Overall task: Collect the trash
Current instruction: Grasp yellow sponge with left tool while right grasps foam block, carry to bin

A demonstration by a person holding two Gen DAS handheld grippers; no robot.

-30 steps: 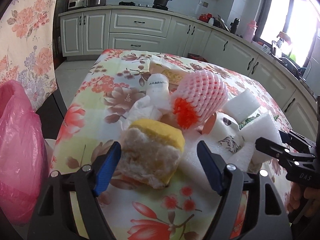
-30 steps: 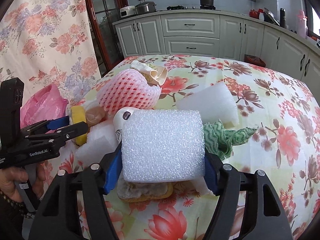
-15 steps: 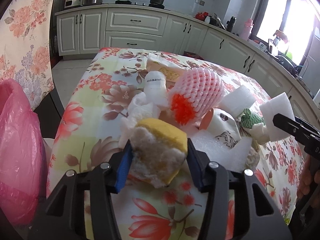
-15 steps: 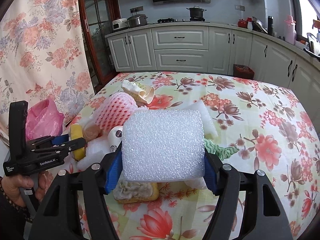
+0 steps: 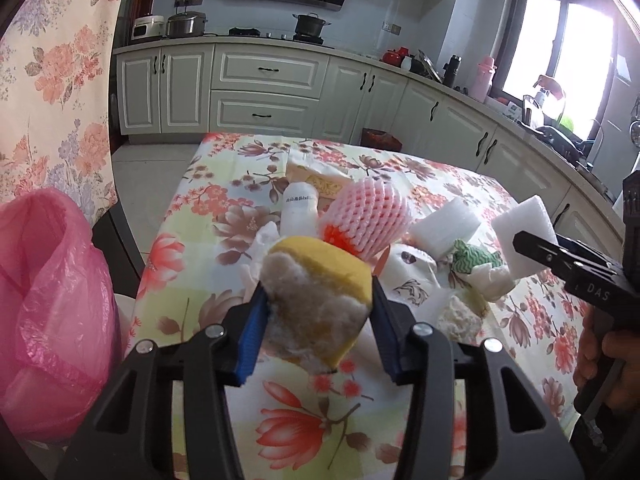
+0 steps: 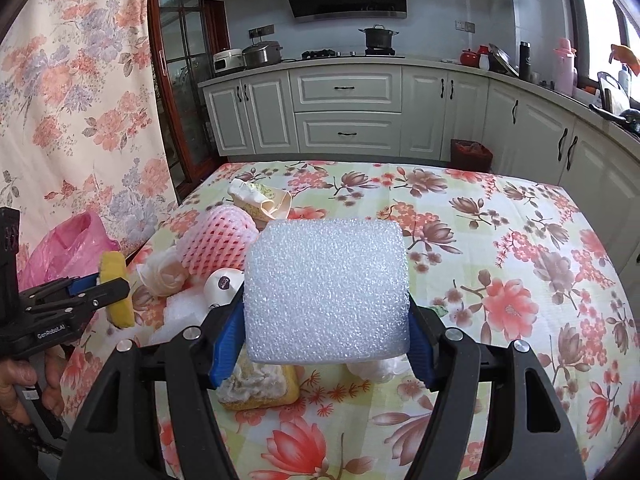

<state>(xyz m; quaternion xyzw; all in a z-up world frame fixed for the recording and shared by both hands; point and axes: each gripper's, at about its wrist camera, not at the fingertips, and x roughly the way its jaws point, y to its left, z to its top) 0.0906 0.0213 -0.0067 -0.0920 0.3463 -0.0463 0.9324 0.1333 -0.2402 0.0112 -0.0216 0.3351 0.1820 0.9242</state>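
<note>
My left gripper [image 5: 316, 328] is shut on a worn yellow sponge [image 5: 316, 300] and holds it above the floral table [image 5: 208, 216]. My right gripper [image 6: 326, 328] is shut on a white foam block [image 6: 326, 290], lifted over the trash pile; the block also shows in the left wrist view [image 5: 524, 236]. The sponge also shows in the right wrist view [image 6: 116, 288]. On the table lie a pink foam net [image 5: 364, 216], a white bottle [image 5: 300, 208], a paper cup [image 5: 412, 276], another foam block [image 5: 444, 228], a green cloth [image 5: 474, 260] and a second sponge [image 6: 260, 384].
A pink plastic bag [image 5: 48, 300] hangs open off the table's left edge, also in the right wrist view [image 6: 68, 248]. Crumpled tissue [image 6: 164, 272] and a wrapper [image 6: 260, 200] lie in the pile. Kitchen cabinets [image 6: 344, 116] stand behind the table.
My left gripper closed on the yellow sponge and lifted it off the table. My right gripper rose with the foam block held.
</note>
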